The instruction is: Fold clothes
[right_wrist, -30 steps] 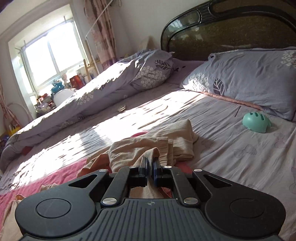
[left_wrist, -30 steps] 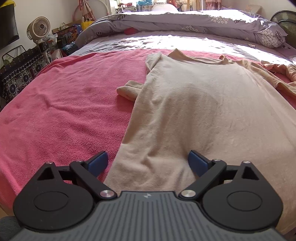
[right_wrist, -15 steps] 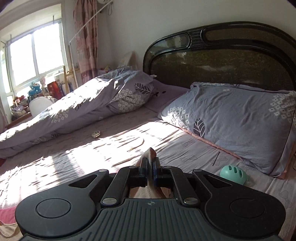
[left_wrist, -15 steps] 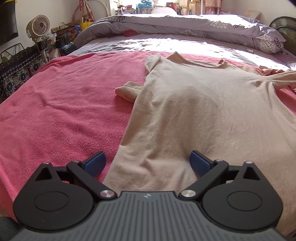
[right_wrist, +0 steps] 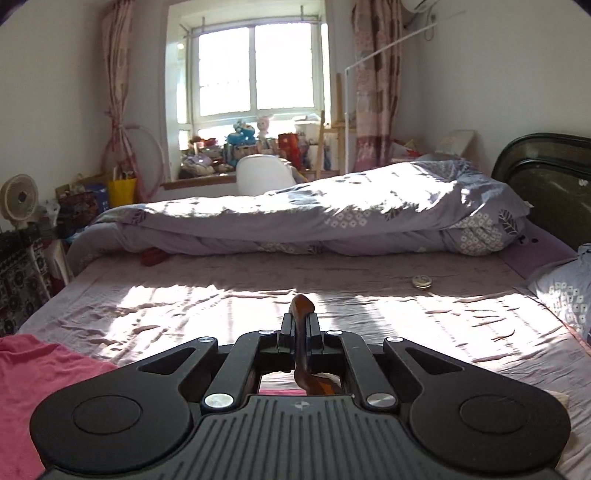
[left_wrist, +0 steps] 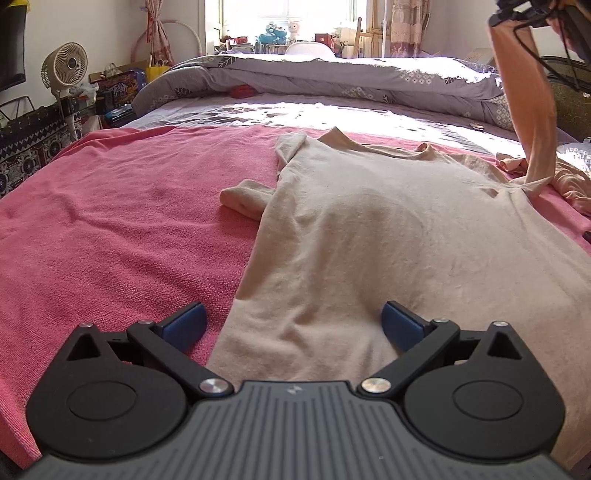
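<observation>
A beige long-sleeved shirt (left_wrist: 388, 236) lies spread on a pink blanket (left_wrist: 110, 221) on the bed. Its left sleeve (left_wrist: 243, 197) is folded under at the side. My left gripper (left_wrist: 293, 325) hovers open over the shirt's near hem, blue pads wide apart. The shirt's right sleeve (left_wrist: 532, 110) is stretched steeply upward at the far right, to my right gripper (left_wrist: 532, 16) held high at the top edge. In the right wrist view my right gripper (right_wrist: 301, 321) is shut on the sleeve's end (right_wrist: 303, 304), which pokes out dark between the pads.
A rolled lilac duvet (left_wrist: 351, 81) lies across the far side of the bed. A dark headboard (right_wrist: 546, 184) and pillow (right_wrist: 565, 291) are at the right. A fan (left_wrist: 64, 70) and boxes stand left of the bed. A small round object (right_wrist: 422, 281) rests on the sheet.
My right gripper has risen and swung toward the window, pulling the bunched right sleeve up into a taut strip. The left gripper has stayed over the hem, tipping up slightly.
</observation>
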The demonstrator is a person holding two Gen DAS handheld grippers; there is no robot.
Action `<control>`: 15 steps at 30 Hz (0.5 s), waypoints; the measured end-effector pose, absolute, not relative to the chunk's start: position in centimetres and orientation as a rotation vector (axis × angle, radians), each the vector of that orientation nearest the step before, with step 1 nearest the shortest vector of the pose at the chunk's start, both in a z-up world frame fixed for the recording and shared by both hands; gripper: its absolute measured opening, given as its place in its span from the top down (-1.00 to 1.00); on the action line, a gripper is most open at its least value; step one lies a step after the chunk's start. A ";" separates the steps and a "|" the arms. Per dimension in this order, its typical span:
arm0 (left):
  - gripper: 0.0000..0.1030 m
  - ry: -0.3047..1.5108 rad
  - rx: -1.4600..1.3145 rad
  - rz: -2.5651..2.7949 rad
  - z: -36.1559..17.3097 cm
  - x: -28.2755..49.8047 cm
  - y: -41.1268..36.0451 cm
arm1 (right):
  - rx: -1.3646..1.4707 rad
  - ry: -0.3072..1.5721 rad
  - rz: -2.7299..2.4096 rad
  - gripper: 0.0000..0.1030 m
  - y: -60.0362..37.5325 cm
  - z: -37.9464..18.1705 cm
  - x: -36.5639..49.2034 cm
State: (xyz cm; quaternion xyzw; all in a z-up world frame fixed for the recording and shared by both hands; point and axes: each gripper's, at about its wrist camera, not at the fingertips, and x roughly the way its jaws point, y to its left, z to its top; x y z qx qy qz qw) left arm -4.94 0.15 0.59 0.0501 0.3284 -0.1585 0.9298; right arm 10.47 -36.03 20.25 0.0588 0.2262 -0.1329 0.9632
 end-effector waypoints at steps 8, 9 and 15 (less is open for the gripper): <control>-0.96 0.662 0.086 -0.355 0.6 -4.6 0.5 | 0.119 0.778 0.115 0.76 -18.8 8.7 17.5; -0.97 0.662 0.087 -0.355 0.5 -4.5 0.5 | 0.115 0.800 0.139 0.59 -18.1 8.0 16.9; -0.97 0.656 0.097 -0.347 0.3 -4.3 0.1 | 0.041 0.717 0.132 -0.22 -20.4 7.9 9.6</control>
